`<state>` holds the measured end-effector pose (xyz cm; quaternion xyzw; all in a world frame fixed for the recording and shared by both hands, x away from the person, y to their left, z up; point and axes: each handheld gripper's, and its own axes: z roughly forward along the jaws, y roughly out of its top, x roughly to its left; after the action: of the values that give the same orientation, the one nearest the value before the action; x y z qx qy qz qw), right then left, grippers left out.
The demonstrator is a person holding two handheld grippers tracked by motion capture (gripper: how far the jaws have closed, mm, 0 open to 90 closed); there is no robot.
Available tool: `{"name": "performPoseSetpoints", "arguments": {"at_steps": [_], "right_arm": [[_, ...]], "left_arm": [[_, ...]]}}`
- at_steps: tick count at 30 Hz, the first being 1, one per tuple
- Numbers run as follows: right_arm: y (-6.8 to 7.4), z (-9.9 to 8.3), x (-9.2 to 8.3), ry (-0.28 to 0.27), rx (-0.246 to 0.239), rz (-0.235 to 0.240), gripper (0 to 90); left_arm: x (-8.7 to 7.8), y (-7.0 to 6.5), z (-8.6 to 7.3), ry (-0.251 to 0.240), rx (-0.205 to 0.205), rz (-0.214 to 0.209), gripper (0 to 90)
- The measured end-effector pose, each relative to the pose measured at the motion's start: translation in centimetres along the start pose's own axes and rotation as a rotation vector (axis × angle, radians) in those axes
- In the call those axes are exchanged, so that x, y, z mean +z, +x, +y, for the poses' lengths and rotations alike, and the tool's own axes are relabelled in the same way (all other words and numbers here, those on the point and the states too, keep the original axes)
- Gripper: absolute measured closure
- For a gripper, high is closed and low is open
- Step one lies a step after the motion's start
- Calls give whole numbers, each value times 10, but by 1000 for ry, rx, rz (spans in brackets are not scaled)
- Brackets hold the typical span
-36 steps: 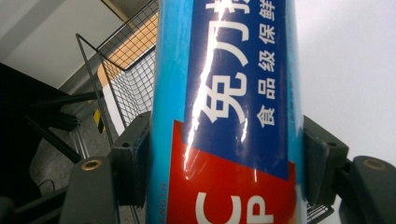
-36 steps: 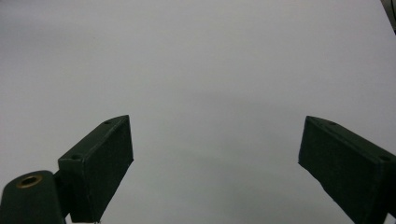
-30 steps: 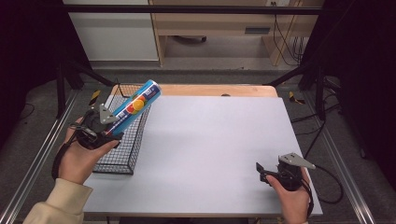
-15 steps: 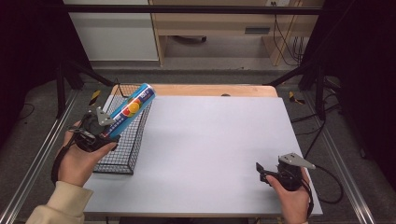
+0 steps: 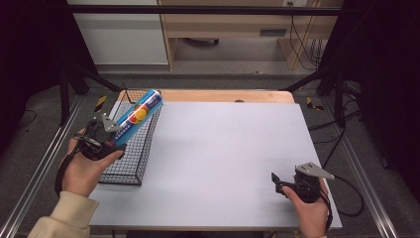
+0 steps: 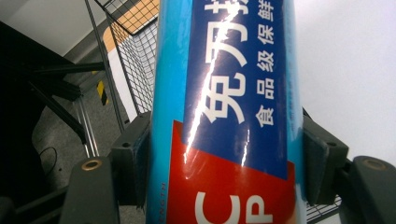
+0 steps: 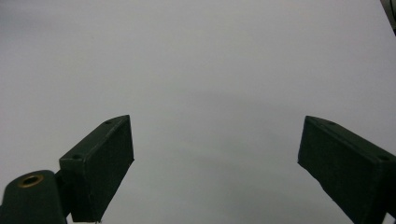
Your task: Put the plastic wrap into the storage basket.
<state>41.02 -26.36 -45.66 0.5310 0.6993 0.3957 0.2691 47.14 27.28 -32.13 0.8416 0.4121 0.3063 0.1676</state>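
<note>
A long blue tube (image 5: pixel 138 114) with a red and orange label is held tilted over the black wire basket (image 5: pixel 130 163) at the table's left edge. My left gripper (image 5: pixel 110 137) is shut on the tube's near end. In the left gripper view the tube (image 6: pixel 233 93) stands between both jaws, with white characters on its blue label. My right gripper (image 5: pixel 278 184) rests low near the table's front right corner. Its jaws stand wide apart with nothing but bare table between them (image 7: pixel 215 154).
The grey tabletop (image 5: pixel 228 148) spreads between the two hands. A wooden strip (image 5: pixel 223 95) runs along its far edge. Metal rails (image 5: pixel 44 163) and dark frame legs flank the table; a cable trails off the right gripper.
The left gripper has carried the tube leftward, from over the table's edge to above the wire basket. The right gripper has stayed still.
</note>
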Motion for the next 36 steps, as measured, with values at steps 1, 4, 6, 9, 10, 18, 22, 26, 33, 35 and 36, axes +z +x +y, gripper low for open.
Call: {"name": "performPoseSetpoints", "arguments": {"at_steps": [1,4,6,9,10,18,22,26,33,35,36], "right_arm": [[0,0,0,0,0,0,107],[0,0,0,1,0,0,107],[0,0,0,3,1,0,107],[1,0,0,2,2,2,107],[0,0,0,1,2,2,107],[3,1,2,-1,6,36,108],[3,1,2,-2,7,42,108],[4,1,2,-2,7,50,108],[5,1,3,-1,6,50,108],[5,1,3,0,6,49,108],[5,1,3,0,6,49,108]], "left_arm": [[1,0,0,2,-3,-1,319],[4,2,2,-1,-5,-3,319],[6,1,4,8,-34,-5,319],[11,1,7,23,-51,2,319],[13,1,8,29,-56,4,319],[25,0,6,89,-95,20,319],[27,-2,3,124,-98,34,319],[30,-2,-1,142,-98,40,319],[33,0,-8,157,-115,33,319],[35,-1,-10,163,-117,34,319],[37,-1,-12,173,-119,32,319]]}}
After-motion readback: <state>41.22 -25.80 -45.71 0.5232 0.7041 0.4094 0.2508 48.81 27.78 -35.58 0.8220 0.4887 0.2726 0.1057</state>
